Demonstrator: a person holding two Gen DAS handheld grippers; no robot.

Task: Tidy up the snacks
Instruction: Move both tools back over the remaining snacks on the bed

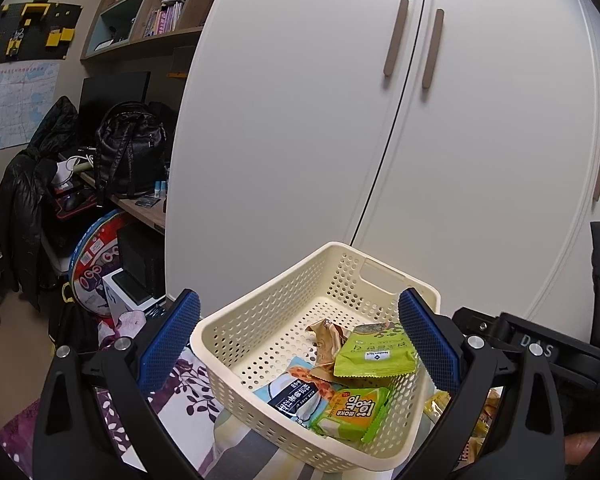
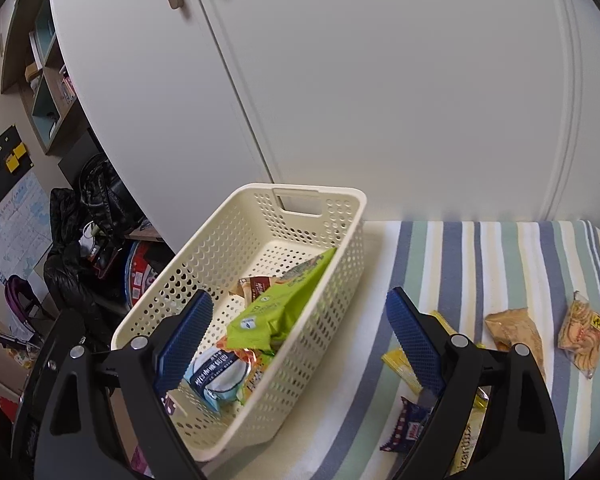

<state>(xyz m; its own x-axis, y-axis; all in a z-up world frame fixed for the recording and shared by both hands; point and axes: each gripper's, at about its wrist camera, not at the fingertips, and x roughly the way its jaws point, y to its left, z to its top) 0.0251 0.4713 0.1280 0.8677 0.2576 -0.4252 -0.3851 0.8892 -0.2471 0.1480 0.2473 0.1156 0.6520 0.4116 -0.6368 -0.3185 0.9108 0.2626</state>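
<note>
A cream perforated basket point(image 1: 260, 320) point(image 2: 204, 264) sits on a striped bed and holds several snack packets, among them a green pouch point(image 1: 374, 354) point(image 2: 284, 304), a blue-and-white pack point(image 1: 292, 398) point(image 2: 218, 376) and a yellow-green pack point(image 1: 352, 412). My left gripper point(image 1: 300, 344) hangs open above the basket with nothing in it. My right gripper point(image 2: 300, 344) is open too, straddling the basket's right wall. Loose snacks lie on the cover at right: a tan packet point(image 2: 514, 330), a cracker bag point(image 2: 582, 334), a yellow packet point(image 2: 398, 364) and a dark blue wrapper point(image 2: 410, 426).
White wardrobe doors point(image 1: 380, 120) rise just behind the bed. The striped cover point(image 2: 480, 264) spreads to the right. At left stand a cluttered desk, a black backpack point(image 1: 130, 148), jackets and a round tin point(image 1: 96, 260). The other gripper's body point(image 1: 540, 352) shows at right.
</note>
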